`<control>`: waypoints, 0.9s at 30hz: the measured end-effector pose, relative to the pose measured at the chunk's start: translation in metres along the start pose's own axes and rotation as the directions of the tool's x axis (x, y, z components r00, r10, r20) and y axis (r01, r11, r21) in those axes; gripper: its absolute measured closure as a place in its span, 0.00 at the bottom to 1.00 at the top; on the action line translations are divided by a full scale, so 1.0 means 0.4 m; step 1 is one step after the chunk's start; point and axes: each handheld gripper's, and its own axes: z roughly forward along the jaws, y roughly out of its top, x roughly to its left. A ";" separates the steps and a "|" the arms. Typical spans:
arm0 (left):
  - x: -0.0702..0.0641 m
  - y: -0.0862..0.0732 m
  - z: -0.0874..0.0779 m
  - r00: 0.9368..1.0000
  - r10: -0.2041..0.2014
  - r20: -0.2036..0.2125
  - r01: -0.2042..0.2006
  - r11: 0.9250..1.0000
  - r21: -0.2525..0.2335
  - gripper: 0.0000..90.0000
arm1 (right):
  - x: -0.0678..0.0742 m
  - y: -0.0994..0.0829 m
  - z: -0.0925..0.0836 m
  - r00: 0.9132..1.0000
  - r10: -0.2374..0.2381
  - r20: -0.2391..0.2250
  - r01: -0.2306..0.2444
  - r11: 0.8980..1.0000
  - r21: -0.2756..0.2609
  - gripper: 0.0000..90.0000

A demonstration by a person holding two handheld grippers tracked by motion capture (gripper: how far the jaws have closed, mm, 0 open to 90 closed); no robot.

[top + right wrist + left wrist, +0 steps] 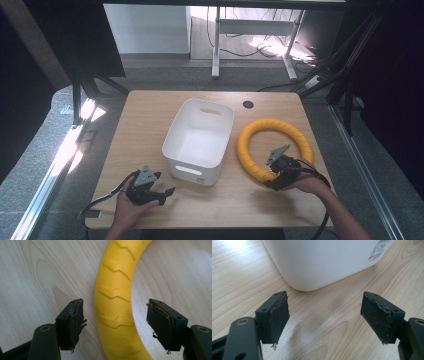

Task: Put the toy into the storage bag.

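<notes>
Yellow ring (116,302) w/ chevron ridges lies flat btwn spread right tool (113,325); left tool (324,317) spread too.

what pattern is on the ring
Raised zigzag ridges on the yellow ring, clearest in the right gripper view.

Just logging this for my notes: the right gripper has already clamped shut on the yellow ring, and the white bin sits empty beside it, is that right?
Not quite. The right gripper is open, not clamped: in the right gripper view its jaws stand apart on either side of the yellow ring, with gaps showing between pads and ring. The rest holds: the white bin sits empty beside the ring.
</notes>
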 end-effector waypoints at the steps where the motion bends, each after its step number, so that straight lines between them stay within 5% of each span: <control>1: 0.000 0.000 0.000 1.000 0.000 0.000 0.000 1.000 0.000 0.25 | -0.001 0.002 0.006 1.000 -0.007 -0.004 0.007 1.000 0.016 0.34; 12: 0.000 -0.001 0.002 1.000 0.005 0.000 -0.005 1.000 0.007 0.25 | -0.013 0.022 0.053 0.997 -0.059 -0.044 0.065 0.987 0.148 0.40; 27: 0.001 -0.001 0.002 1.000 0.008 -0.002 -0.008 1.000 0.011 0.25 | -0.032 0.035 0.067 0.992 -0.068 -0.105 0.091 0.969 0.228 0.56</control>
